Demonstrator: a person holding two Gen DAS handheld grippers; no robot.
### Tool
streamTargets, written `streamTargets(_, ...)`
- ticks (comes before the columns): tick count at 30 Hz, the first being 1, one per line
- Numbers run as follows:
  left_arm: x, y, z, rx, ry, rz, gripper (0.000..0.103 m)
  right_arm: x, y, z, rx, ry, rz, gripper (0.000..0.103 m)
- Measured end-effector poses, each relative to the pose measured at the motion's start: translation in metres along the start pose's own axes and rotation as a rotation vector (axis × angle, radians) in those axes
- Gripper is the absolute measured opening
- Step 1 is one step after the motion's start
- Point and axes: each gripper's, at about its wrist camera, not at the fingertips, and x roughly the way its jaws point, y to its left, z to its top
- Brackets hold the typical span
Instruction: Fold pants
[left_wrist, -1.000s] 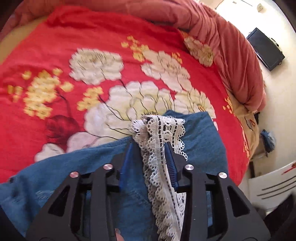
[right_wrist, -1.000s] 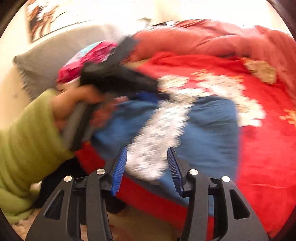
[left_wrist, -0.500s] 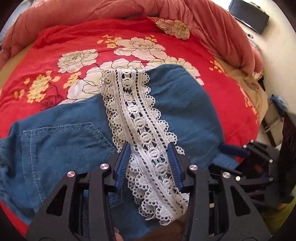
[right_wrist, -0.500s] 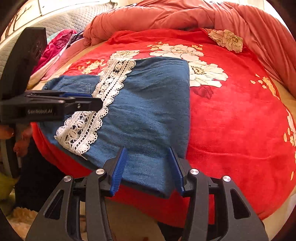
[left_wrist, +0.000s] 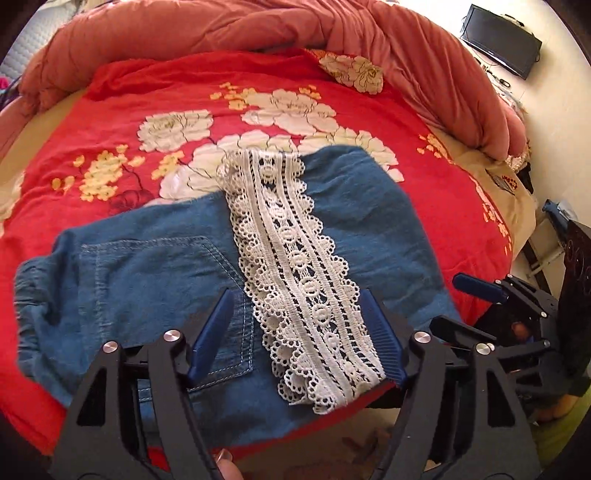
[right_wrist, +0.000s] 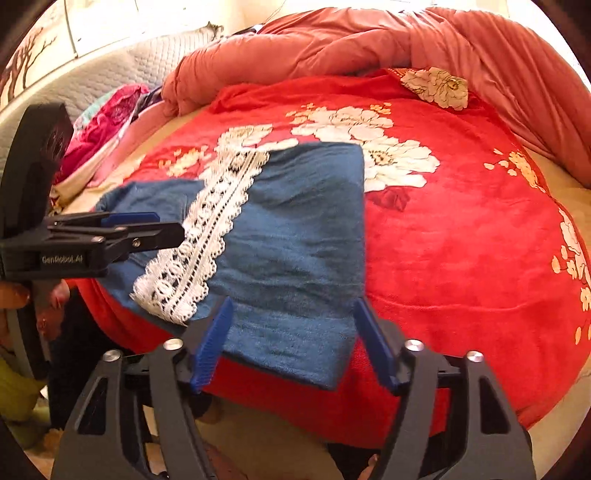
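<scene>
Both tongs gape wide, holding nothing. Left tongs (left_wrist: 295, 332) sit low centre over the lace trim (left_wrist: 299, 280); right tongs (right_wrist: 291, 343) sit low centre at the folded pants (right_wrist: 295, 240), which lie mid-frame on the red floral blanket (right_wrist: 461, 240).

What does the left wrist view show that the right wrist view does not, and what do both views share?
Only the left wrist view shows the stitched back pocket on the pants, and a dark screen on the wall.

Only the right wrist view shows the pink clothes pile beside the quilted headboard, and the pants' folded right edge.

Both show the blue pants with the white lace strip lying on the red floral blanket, with both grippers open.
</scene>
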Motion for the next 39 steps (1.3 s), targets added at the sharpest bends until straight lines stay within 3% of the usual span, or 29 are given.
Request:
streamTargets(3,-0.008,0.002,0.003,-0.009,-0.017,0.011,0.068,-0.006,0.000,0.003,0.010,-0.012,-0.004,0.071)
streamTargets(6,-0.014,0.006,0.003,-0.014,-0.031,0.024,0.070,-0.010,0.001,0.006,0.010,-0.021,-0.018,0.080)
streamTargets(11,-0.025,0.012,0.002,-0.032,-0.051,0.031,0.073,-0.015,0.006,0.013,0.002,-0.037,-0.023,0.080)
streamTargets(18,-0.043,0.028,0.001,-0.048,-0.098,0.062,0.077,-0.016,0.019,0.027,-0.022,-0.053,-0.026,0.089)
streamTargets(27,-0.073,0.064,-0.009,-0.107,-0.149,0.138,0.083,-0.007,0.056,0.060,-0.110,-0.069,0.015,0.089)
streamTargets(39,-0.086,0.117,-0.033,-0.212,-0.133,0.216,0.083,0.034,0.125,0.111,-0.303,-0.034,0.092,0.089)
